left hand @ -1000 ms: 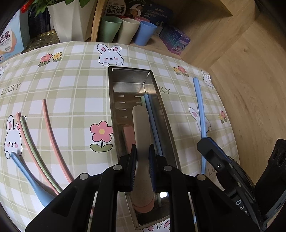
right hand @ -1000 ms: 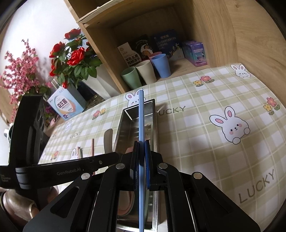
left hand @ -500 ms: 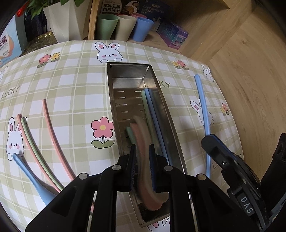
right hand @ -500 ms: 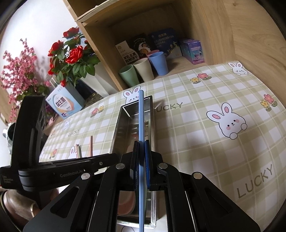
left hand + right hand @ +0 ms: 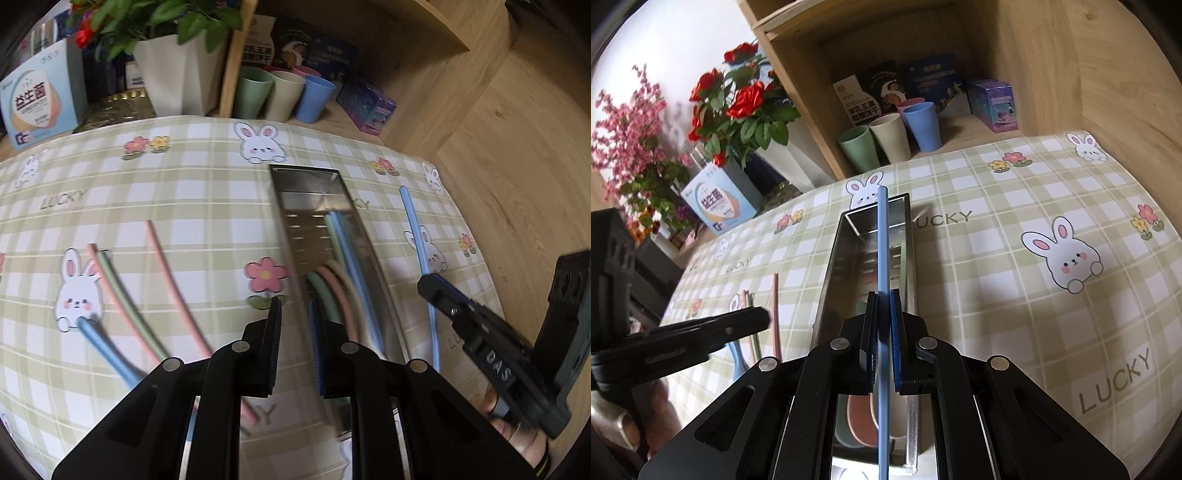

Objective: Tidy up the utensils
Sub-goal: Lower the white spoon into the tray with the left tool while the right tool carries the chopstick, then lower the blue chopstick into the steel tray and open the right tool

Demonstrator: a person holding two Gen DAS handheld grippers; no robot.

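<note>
1. Two grippers work at once. The right gripper (image 5: 882, 295) has its jaws closed tight on a blue chopstick (image 5: 882, 236), pinched around mid-length, so the stick runs straight out along the fingers toward 12 o'clock.
2. The stick is lined up lengthwise over the steel tray (image 5: 908, 258), probably so it can drop in parallel with the utensils already inside.
3. The left gripper (image 5: 295, 325) has its jaws parted with nothing between them, over the tray's (image 5: 373, 258) near left edge; my guess is it is free to fetch from the loose pieces.
4. The tray's long axis points at 12 o'clock, near the middle of the checked surface (image 5: 207, 192); its narrow shape forces lengthwise stowing.
5. Only the left wrist view shows the sorted contents clearly: green, pink, beige and blue handles (image 5: 340, 280) side by side in the tray.
6. It also shows the loose pieces at 9 o'clock: pink chopstick (image 5: 173, 280), a pink-green pair (image 5: 110, 280) and a blue spoon handle (image 5: 103, 343).
7. Only the right wrist view shows the actual grip on the stick, and spoon bowls (image 5: 860, 417) at the tray's near end.
8. The left view shows the right gripper (image 5: 480, 332) from the side at 3 o'clock, with the held stick (image 5: 417, 236) well above the surface.
</note>
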